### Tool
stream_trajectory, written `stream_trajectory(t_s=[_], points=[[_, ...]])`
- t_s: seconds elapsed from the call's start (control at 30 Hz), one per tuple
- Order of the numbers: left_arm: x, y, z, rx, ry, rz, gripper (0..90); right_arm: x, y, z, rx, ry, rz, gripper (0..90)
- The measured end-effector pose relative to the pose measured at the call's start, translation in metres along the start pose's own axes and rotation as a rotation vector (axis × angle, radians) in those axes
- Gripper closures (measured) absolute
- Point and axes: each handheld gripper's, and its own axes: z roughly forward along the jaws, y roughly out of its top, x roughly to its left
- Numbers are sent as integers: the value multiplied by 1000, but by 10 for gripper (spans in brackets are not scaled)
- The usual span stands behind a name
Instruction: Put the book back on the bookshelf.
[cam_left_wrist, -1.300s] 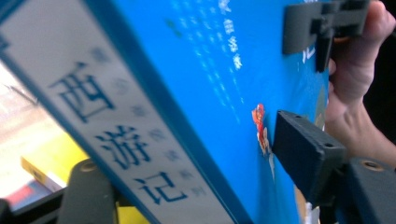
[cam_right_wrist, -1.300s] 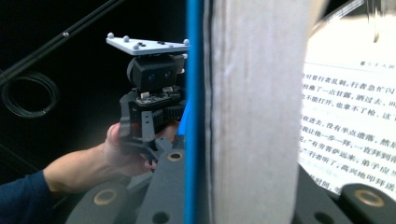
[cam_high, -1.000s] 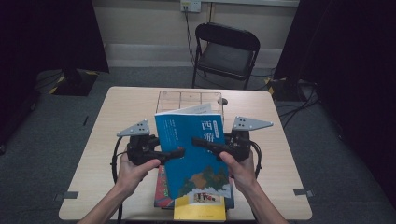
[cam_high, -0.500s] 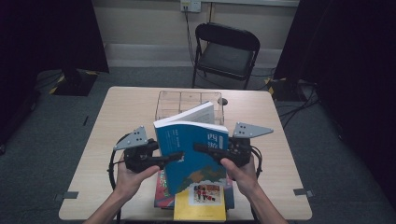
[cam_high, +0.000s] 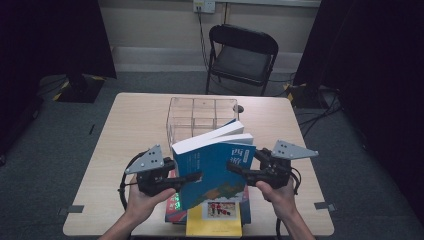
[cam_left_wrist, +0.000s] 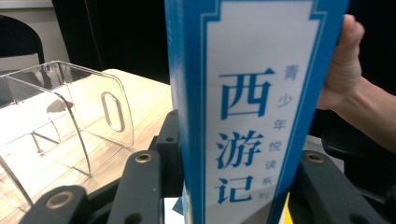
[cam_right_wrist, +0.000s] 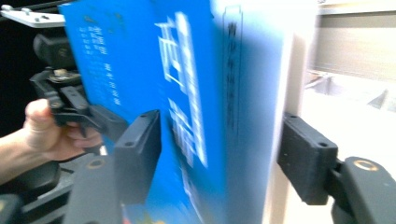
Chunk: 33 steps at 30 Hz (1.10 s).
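Presently, item by item. Desk (cam_high: 125, 125): bears a clear divided organiser (cam_high: 202, 117) at twelve o'clock and a stack of books (cam_high: 212, 222) at six. Blue book (cam_high: 215, 167): held aloft, tilted, above that stack. Step judged: a handover or re-grip before slotting it into the organiser; next, it likely needs righting and carrying toward twelve. Left tongs (cam_high: 192, 177): at nine o'clock of the book, clenched on its spine, having just tightened. Right tongs (cam_high: 235, 167): at three o'clock, just released, straddling the cover.
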Motion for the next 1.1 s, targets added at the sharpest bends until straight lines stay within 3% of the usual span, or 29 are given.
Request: stream_trajectory(t_s=[0.13, 0.17, 0.23, 0.3, 0.43, 0.63, 0.73, 0.9, 1.03, 1.1], points=[[-5, -1, -1, 0, 18, 7, 604, -9, -3, -3, -7, -11, 11, 237], [-5, -1, -1, 1, 13, 12, 604, -16, -2, -1, -7, 6, 22, 165], [-6, -1, -1, -3, 10, 11, 604, -18, -1, 1, -8, 11, 26, 157], [-7, -1, -1, -5, 7, 17, 602, -26, 3, 7, -36, 65, 38, 168], [-7, -2, -1, 0, 8, 13, 598, -29, 5, 19, -41, 157, 39, 189], [-5, -3, -2, -7, 2, -11, 597, -26, 7, 16, -25, 138, 12, 312], [-5, -2, 0, -9, -11, -3, 591, -24, 7, 14, -24, 138, -2, 317], [-12, 1, 12, -22, 18, -22, 590, -16, 8, 9, -18, 133, -17, 340], [-12, 2, 13, -28, 16, -22, 585, -15, 7, 5, -15, 128, -20, 362], [-12, 1, 14, -50, 17, -50, 569, -14, 7, 5, -16, 127, -20, 368]])
